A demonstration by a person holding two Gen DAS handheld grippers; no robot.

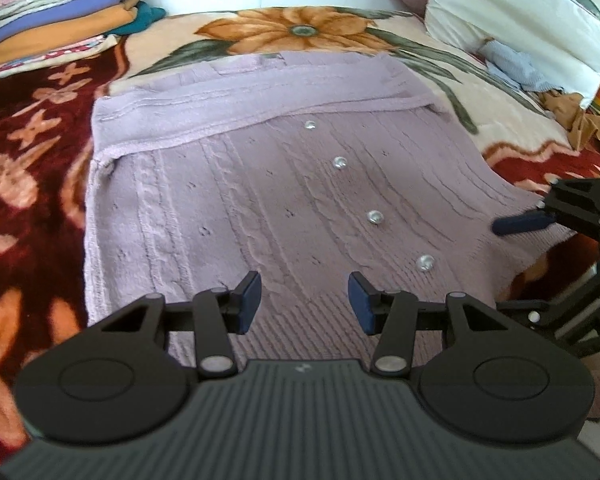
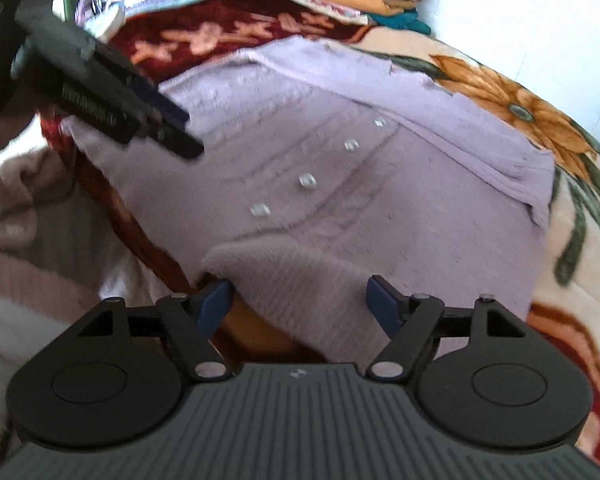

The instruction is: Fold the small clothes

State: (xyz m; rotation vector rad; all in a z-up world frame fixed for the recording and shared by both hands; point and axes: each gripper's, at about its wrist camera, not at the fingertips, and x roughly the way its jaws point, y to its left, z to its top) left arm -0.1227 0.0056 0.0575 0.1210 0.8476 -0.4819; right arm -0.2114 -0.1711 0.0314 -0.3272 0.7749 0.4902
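Hovering left gripper: the left gripper hangs just above the ribbed hem of the lilac cardigan, its jaws partly apart with nothing between them.
Right gripper: the right gripper stands with jaws wide at the hem's near corner; the knit lies between its blue pads, but they do not appear to press on it.
Task's thing: the cardigan lies spread on the floral blanket, sleeves folded across its upper part, clear buttons running down the front.
Risk, grip: the raised hem corner curls over the blanket's edge; closing on one layer only would likely let the under-layer drag and skew the fold.
Risk, uneven lift: with the two grippers at different depths on the hem, the fold line may come out slanted.
Risk, sleeves: a fast lift could pull the folded sleeves out of place.
Risk, snag: the loose knit may catch on a pad edge.
Containers: none is visible; a stack of folded textiles sits directly on the bed's far corner, and loose garments lie by the white pillow.
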